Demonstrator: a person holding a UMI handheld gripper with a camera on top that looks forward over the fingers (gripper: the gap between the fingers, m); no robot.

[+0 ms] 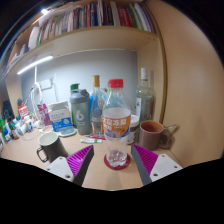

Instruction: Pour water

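Note:
A clear drinking glass (118, 156) stands on a red coaster (117, 163) on the wooden table (100, 176), just ahead of my gripper (113, 160) and between its finger lines. Right behind the glass stands a plastic water bottle (116, 116) with a red cap and an orange label. My fingers (79, 162) with their magenta pads are spread wide, one at each side of the glass, with gaps to it. Nothing is held.
A black mug (50, 149) stands left of the glass, a brown mug (152, 134) to its right. Several bottles (96, 103), jars and a tall glass bottle (145, 98) line the back. A bookshelf (90, 35) hangs above.

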